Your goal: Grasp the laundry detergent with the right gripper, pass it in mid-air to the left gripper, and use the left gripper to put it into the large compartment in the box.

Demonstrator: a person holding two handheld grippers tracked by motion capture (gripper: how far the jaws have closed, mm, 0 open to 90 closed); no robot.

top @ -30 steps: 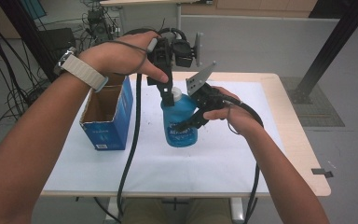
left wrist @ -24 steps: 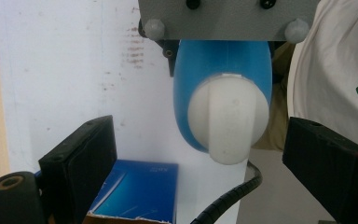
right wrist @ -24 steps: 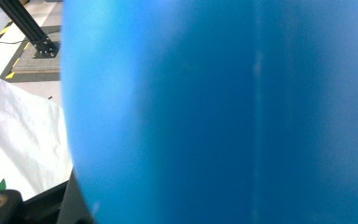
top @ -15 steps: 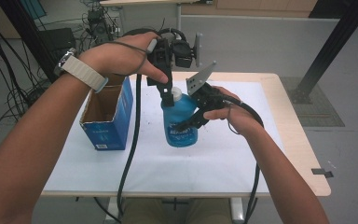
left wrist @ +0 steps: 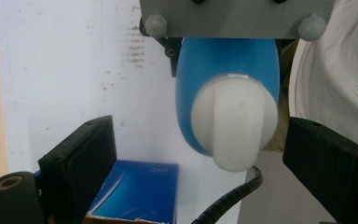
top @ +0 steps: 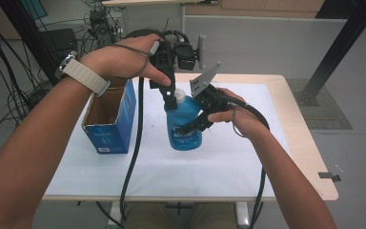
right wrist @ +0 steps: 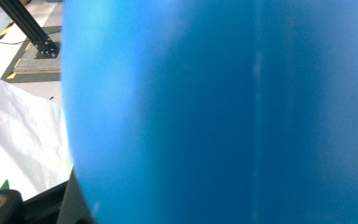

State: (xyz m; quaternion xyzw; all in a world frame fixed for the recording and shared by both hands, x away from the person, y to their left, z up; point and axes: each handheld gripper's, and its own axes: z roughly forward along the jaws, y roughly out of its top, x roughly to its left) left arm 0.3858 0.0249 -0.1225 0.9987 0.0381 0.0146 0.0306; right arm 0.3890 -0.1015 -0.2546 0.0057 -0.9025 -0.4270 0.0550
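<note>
Steadying the one blue bottle while I'm lining up on its cap.

From the high view, I'm clamping the right gripper [top: 193, 125] on the blue bottle [top: 185, 126], standing on the white sheet [top: 219, 162] beside one open blue box [top: 108, 121]. In the left gripper view, the left gripper [left wrist: 200, 158] is hanging open, pads either side of the single white cap [left wrist: 233, 122] without touching (closing, then twisting, is my guess next). In the right gripper view, blue bottle wall is pressing close.
</note>
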